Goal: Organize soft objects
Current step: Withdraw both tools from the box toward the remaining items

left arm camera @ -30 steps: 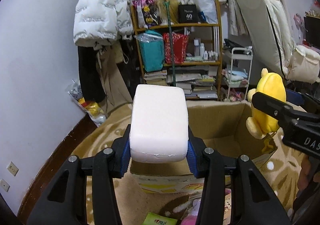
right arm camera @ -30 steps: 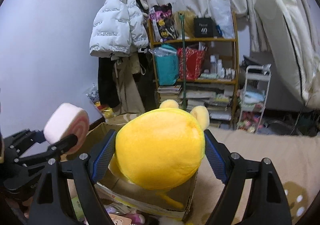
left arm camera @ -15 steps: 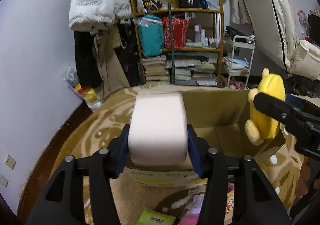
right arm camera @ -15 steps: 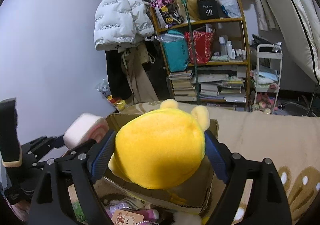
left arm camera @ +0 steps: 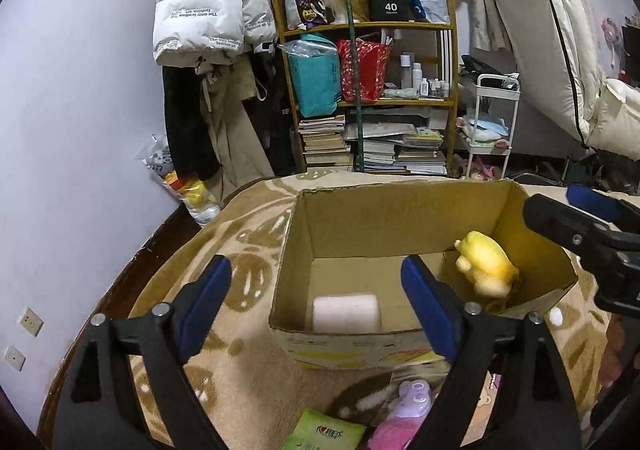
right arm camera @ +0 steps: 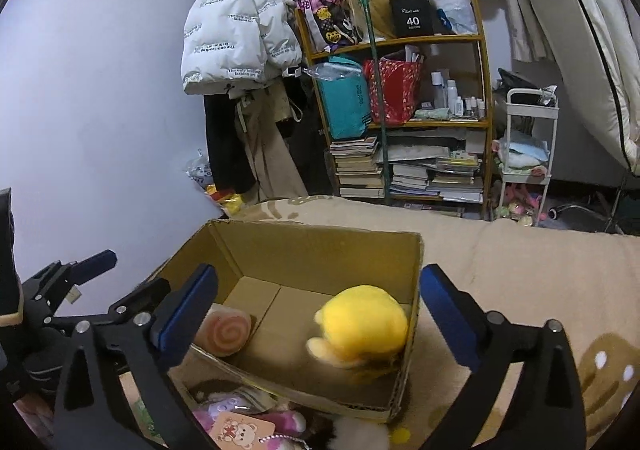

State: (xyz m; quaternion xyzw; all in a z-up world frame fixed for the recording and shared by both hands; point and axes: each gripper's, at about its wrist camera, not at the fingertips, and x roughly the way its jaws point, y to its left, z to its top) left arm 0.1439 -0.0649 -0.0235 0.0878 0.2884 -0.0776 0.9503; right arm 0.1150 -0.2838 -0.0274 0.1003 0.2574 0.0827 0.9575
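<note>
An open cardboard box (left arm camera: 400, 206) (right arm camera: 320, 246) stands on the beige patterned blanket. Inside it, at the near left, lies a pink roll-cake plush (left arm camera: 346, 312) (right arm camera: 226, 332). A yellow plush toy (left arm camera: 486, 268) (right arm camera: 362, 324) is at the box's right side, blurred, just inside the wall. My left gripper (left arm camera: 316, 302) hovers above the box's near edge, jaws opening, nothing between them. My right gripper (right arm camera: 318, 316) hangs over the box, jaws opening wide, the yellow toy below and free of the pads. In the left wrist view the right gripper (left arm camera: 576, 224) shows at the right edge.
In front of the box lie a green packet (left arm camera: 324, 432), a pink and purple plush (left arm camera: 404, 414) and a bear tag (right arm camera: 244, 430). Behind stand a cluttered bookshelf (left arm camera: 372, 98), hanging coats (left arm camera: 208, 6), a white cart (left arm camera: 494, 118) and a leaning mattress (left arm camera: 552, 34).
Both grippers have let go. The pink roll now lies inside the box and the yellow toy has dropped into the box's right side. Both pairs of jaws have spread.
</note>
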